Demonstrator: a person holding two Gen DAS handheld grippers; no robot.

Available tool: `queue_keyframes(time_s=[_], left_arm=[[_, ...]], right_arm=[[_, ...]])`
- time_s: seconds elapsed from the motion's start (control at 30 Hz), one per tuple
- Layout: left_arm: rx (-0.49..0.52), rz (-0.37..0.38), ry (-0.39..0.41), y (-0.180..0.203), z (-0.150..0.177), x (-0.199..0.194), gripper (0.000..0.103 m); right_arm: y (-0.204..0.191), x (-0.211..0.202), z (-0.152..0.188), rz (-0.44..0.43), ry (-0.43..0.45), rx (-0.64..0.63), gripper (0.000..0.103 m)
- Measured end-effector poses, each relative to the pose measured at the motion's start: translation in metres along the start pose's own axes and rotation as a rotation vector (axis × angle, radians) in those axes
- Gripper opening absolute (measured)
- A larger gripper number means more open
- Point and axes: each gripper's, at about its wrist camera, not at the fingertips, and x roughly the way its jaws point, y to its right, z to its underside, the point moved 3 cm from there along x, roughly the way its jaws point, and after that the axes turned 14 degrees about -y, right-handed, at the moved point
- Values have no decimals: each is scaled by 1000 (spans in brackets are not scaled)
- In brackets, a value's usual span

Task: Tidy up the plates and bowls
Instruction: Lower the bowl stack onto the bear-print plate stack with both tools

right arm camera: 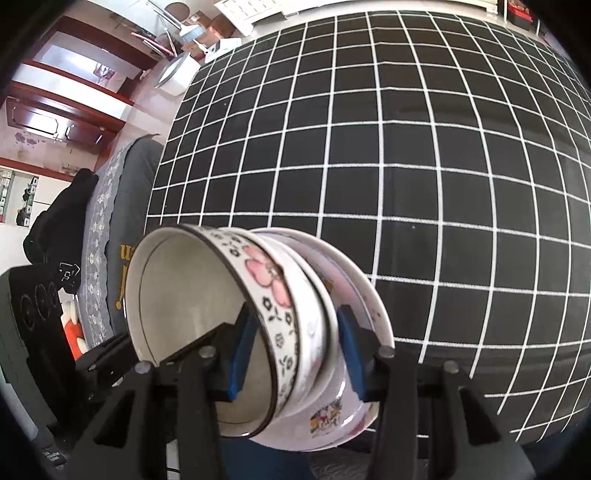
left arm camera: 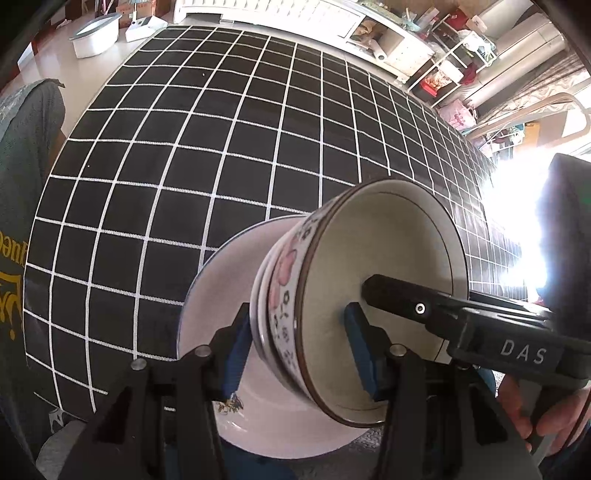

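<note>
A stack of dishes is held on its side above the black checked tablecloth (left arm camera: pixel 207 155). The stack is a flower-patterned bowl (left arm camera: pixel 291 295) nested in a second bowl on a white plate (left arm camera: pixel 218 288). My left gripper (left arm camera: pixel 295 354) is shut on the stack, one blue pad behind the plate and one inside the bowl. My right gripper (right arm camera: pixel 295 350) is shut on the same stack (right arm camera: pixel 280 302) from the other side, one pad inside the bowl, one behind the plate (right arm camera: pixel 369 295). The right gripper's finger also shows in the left wrist view (left arm camera: pixel 406 299).
The tablecloth (right arm camera: pixel 406 147) fills both views. A grey cushioned seat (right arm camera: pixel 110 206) stands at the table's left. A white tub (left arm camera: pixel 96 35) sits on the floor beyond the far edge. Cluttered shelves (left arm camera: pixel 424 55) line the far right.
</note>
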Motion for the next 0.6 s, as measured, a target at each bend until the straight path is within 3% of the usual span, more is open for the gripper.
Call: queue_keyframes(time_s=[0.3,0.5,0.6], left_arm=[[35,-83,46,3,10,-11,47],[62,-80,110,10,22,-31,47],[96,-97,184,20,32,-52,47]], right_arm=[[4,-16,9,71,97,-45,49],[0,-36,19,89,152,-84,49],[-4,-49,27,100,203,-105,49]])
